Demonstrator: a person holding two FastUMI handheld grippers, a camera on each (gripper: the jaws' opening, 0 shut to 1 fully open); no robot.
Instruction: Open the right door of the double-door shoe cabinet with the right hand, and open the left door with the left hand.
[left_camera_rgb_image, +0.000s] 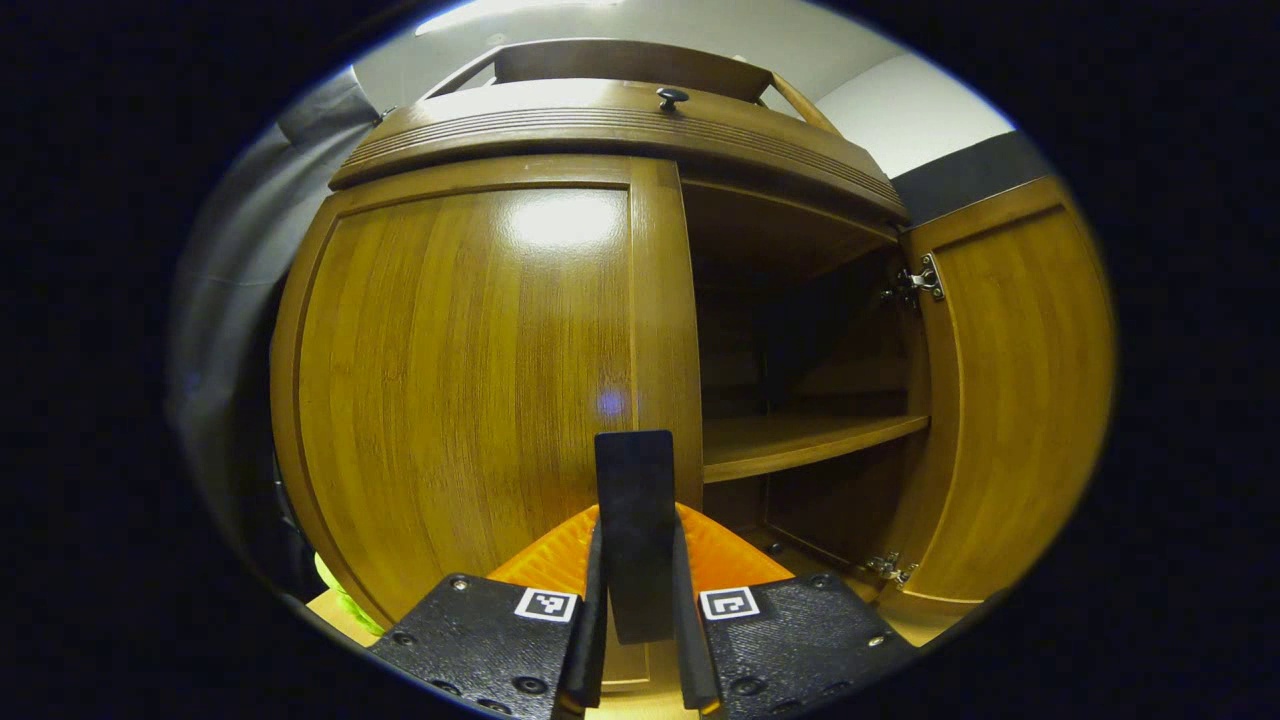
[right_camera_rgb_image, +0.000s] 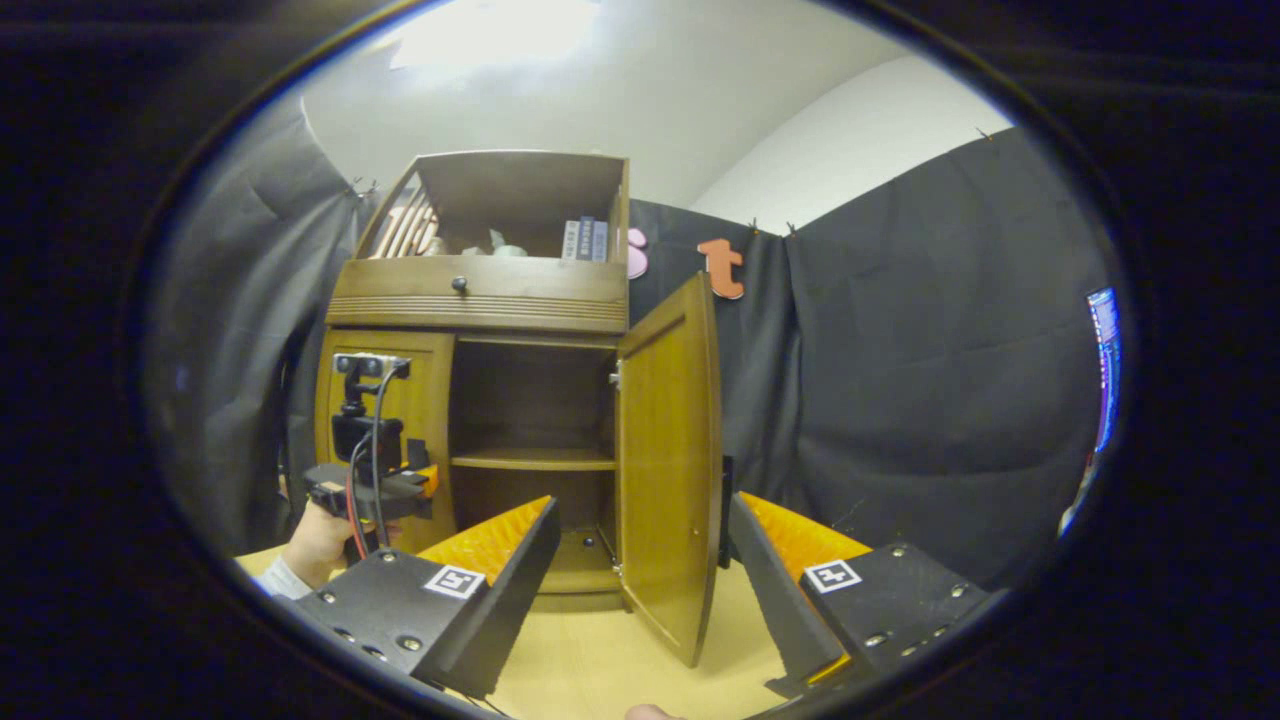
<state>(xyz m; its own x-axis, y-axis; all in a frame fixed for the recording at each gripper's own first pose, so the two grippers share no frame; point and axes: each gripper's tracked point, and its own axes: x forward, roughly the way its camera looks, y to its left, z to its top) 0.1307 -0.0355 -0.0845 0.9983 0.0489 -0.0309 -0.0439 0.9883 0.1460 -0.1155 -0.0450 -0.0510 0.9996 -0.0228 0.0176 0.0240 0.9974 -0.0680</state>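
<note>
Wooden shoe cabinet (right_camera_rgb_image: 480, 300), right door (right_camera_rgb_image: 668, 460) swung open, shelf (right_camera_rgb_image: 532, 460) bare, left tongs (left_camera_rgb_image: 640, 540) pressed together, right tongs (right_camera_rgb_image: 640, 540) spread.

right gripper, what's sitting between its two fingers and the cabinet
In the right gripper view, the open right door stands edge-on in the gap of the open right gripper, with bare wooden floor running up to the cabinet.
</note>
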